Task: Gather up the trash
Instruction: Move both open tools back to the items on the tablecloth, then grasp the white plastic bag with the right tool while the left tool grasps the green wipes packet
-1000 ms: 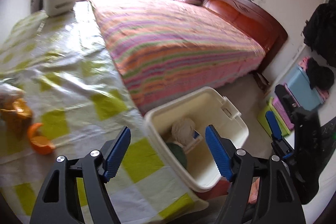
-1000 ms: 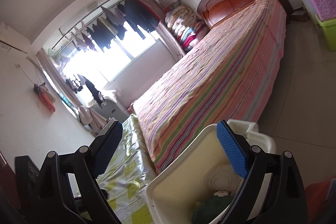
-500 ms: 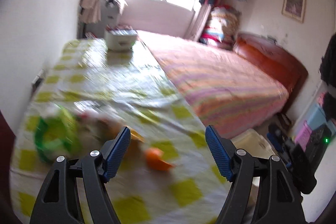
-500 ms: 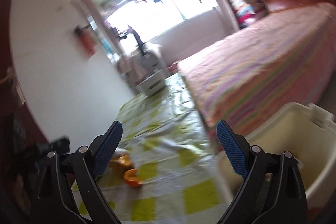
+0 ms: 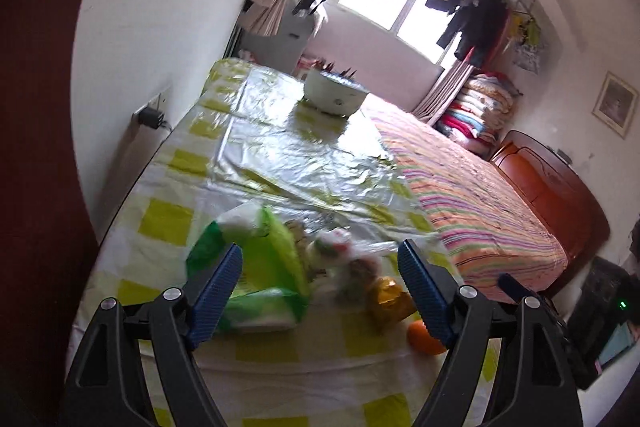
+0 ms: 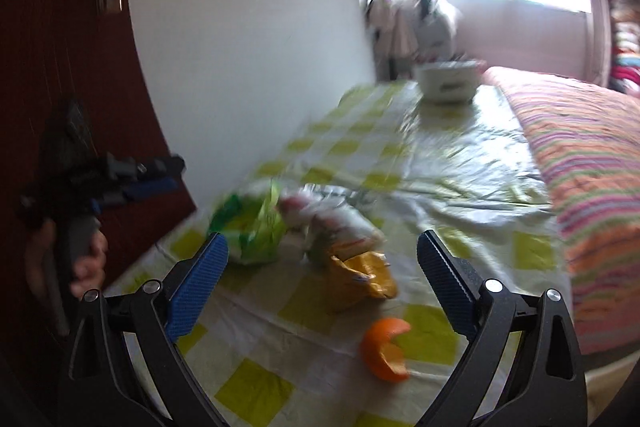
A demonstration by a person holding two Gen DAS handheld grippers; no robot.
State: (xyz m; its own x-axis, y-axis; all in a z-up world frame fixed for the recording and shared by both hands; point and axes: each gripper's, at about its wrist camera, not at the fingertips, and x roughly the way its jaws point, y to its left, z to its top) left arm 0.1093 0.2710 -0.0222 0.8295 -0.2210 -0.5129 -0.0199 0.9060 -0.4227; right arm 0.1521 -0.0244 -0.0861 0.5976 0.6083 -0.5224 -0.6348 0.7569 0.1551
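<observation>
- Crinkly plastic check cloth, yellow-green and white, covers the table [image 5: 248, 155]; the trash sits bunched at its near end, handy for both grippers.
- Green wrapper [image 5: 260, 267] lies on the left of the pile, a white printed bag [image 6: 340, 219] touching it, a yellow foil packet [image 6: 360, 275] just nearer, and an orange peel [image 6: 384, 351] nearest, a little apart on the right.
- Left gripper [image 5: 320, 291]: released, jaws opening, nothing between them; it hangs over the green wrapper and foil packet, touching neither.
- Right gripper [image 6: 320, 291]: released too, jaws opening, empty, aimed at the foil packet and peel.
- Probably each is lining up its own piece.
- White bowl-like tub [image 5: 334, 95] at the far end, well clear.
- Striped bed [image 5: 480, 195] right against the table's right side; wall along the left.
- Pile pieces overlap, so a clean single pick looks awkward. Frames blurred.
</observation>
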